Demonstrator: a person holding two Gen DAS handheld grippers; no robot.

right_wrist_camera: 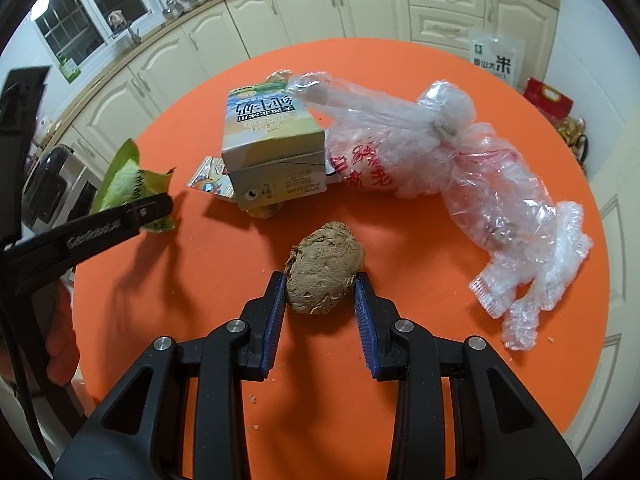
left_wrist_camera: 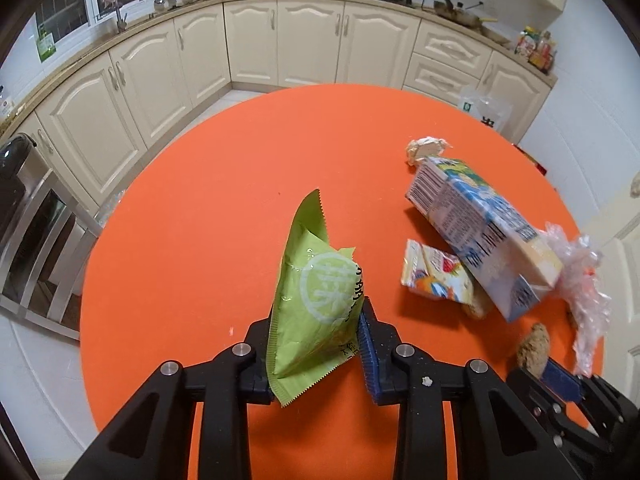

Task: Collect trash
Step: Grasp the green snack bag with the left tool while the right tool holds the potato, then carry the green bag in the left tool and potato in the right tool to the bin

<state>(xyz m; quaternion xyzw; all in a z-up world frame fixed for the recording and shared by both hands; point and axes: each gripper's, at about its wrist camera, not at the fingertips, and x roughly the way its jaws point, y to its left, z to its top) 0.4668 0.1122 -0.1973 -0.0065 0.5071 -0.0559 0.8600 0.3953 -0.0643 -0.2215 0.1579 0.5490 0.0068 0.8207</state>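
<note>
My left gripper (left_wrist_camera: 318,312) is shut on a green snack wrapper (left_wrist_camera: 316,296) and holds it above the round orange table (left_wrist_camera: 200,200); the wrapper also shows in the right wrist view (right_wrist_camera: 128,184). My right gripper (right_wrist_camera: 320,280) is open, its fingers either side of a brown lump (right_wrist_camera: 324,268) that lies on the table; the left pad seems to touch it. A milk carton (right_wrist_camera: 272,148), a small foil packet (right_wrist_camera: 208,180) and a crumpled clear plastic bag (right_wrist_camera: 460,168) lie beyond. A crumpled tissue (left_wrist_camera: 424,148) lies behind the carton (left_wrist_camera: 480,228).
Cream kitchen cabinets (left_wrist_camera: 304,40) curve round behind the table. A rice bag (right_wrist_camera: 496,60) and a red gift bag (right_wrist_camera: 548,96) stand past the table's far right edge. A black appliance (left_wrist_camera: 16,160) stands at the left. The left gripper's arm (right_wrist_camera: 80,236) crosses the right view.
</note>
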